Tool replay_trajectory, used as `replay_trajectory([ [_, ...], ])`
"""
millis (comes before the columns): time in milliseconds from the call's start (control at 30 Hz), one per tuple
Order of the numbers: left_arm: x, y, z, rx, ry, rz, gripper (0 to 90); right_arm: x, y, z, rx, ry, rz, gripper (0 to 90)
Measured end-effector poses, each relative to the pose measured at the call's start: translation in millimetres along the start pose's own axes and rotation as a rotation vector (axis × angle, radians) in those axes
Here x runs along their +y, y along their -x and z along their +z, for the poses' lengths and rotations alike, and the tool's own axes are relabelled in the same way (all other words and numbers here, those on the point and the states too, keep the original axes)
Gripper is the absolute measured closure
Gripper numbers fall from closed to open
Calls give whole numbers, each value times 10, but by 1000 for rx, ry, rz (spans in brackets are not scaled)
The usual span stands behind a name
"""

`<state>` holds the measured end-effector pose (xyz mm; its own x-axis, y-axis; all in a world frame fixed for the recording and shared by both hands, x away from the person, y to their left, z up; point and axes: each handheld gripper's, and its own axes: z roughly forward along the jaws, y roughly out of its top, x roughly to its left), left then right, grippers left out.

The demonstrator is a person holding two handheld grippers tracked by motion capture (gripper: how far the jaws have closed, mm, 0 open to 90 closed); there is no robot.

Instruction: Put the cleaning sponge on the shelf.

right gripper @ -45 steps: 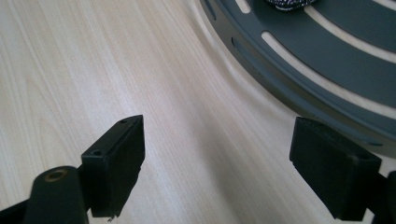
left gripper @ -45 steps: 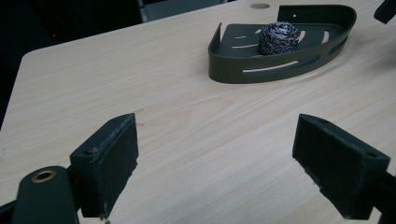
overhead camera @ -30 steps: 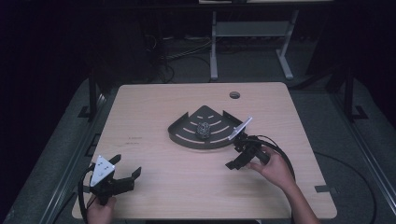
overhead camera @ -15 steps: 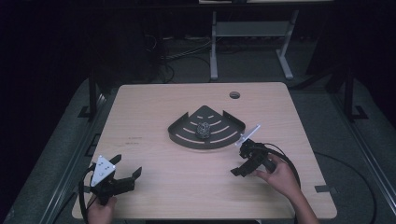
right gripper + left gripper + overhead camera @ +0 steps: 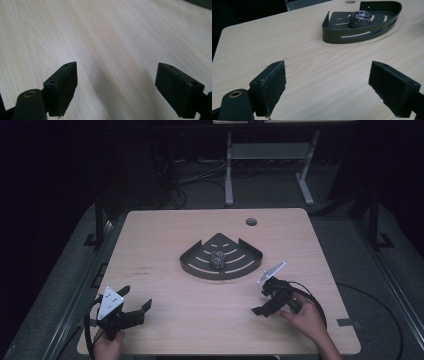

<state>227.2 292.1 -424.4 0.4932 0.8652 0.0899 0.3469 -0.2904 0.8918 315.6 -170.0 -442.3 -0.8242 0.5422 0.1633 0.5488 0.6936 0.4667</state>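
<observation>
A dark fan-shaped slotted tray [image 5: 200, 268] [image 5: 337, 37] lies at the table's middle. A ball of steel wool [image 5: 218, 259] [image 5: 360, 19] rests inside it. My left gripper [image 5: 136, 301] [image 5: 332, 92] is open near the front left corner, empty, pointing toward the tray from a distance. My right gripper [image 5: 261, 301] [image 5: 122, 92] is open and empty at the front right, below the tray's right end, with bare wood between its jaws.
The light wooden table [image 5: 165, 235] has a round cable hole [image 5: 251, 222] at the back right. Cables loop from both grippers near the front edge. A white metal frame [image 5: 270, 155] stands on the dark floor behind the table.
My right gripper has drawn back from the tray's right edge toward the front of the table. The left gripper has stayed put.
</observation>
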Motion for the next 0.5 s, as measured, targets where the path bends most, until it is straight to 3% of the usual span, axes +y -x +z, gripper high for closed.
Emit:
replay_trajectory([
  [500, -2, 6, 12, -5, -2, 2, 138, -233, -11, -35, -11, 18, 22, 175],
])
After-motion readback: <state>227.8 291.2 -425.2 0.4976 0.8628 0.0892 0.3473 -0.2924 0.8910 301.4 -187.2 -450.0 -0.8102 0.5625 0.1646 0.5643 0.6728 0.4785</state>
